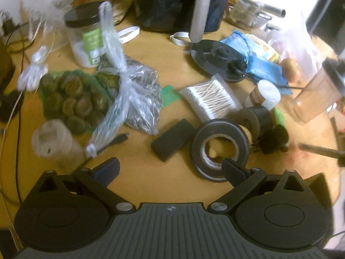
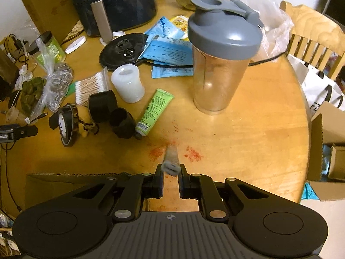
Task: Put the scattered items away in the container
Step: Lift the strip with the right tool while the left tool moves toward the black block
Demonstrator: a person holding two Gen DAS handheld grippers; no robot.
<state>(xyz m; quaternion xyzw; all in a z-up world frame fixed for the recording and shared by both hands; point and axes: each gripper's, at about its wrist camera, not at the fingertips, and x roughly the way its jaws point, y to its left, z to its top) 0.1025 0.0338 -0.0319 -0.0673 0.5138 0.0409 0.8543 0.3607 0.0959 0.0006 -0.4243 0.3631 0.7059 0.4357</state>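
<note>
Landmark: the black tape roll (image 1: 220, 149) lying on the round wooden table (image 1: 138, 185); every place below is given from it.
Left gripper (image 1: 170, 168): jaws spread wide with nothing between them; one finger sits over the near rim of the tape roll, the other well off to the side above bare wood.
Right gripper (image 2: 170, 168): jaws drawn in on a small grey tapered piece (image 2: 171, 157) whose tip points down at red smears (image 2: 192, 153) on the table, well apart from the tape roll (image 2: 66, 125).
Black block (image 1: 172, 142): flat, just beside the tape roll.
Black cylinders (image 2: 112, 112): two, touching each other, just beyond the tape roll.
Green tube (image 2: 154, 112): lying flat beside the cylinders, cap toward the smears.
Cotton swabs (image 1: 212, 99): clear pack, behind the tape roll.
White cup (image 2: 127, 85): upside down, beside the swabs.
Tied plastic bag (image 1: 133, 92): near the block, beside a green bag of round dark pieces (image 1: 71, 99).
Shaker bottle (image 2: 220, 49): upright, grey lid on, far across from the tape roll.
Black disc (image 2: 123, 50): beyond the swabs, touching blue packets (image 2: 170, 51).
Air fryer (image 2: 114, 2): at the far edge.
Container: an open cardboard box (image 2: 325, 151) off the table edge, past the shaker; whether this is the one meant I cannot tell.
</note>
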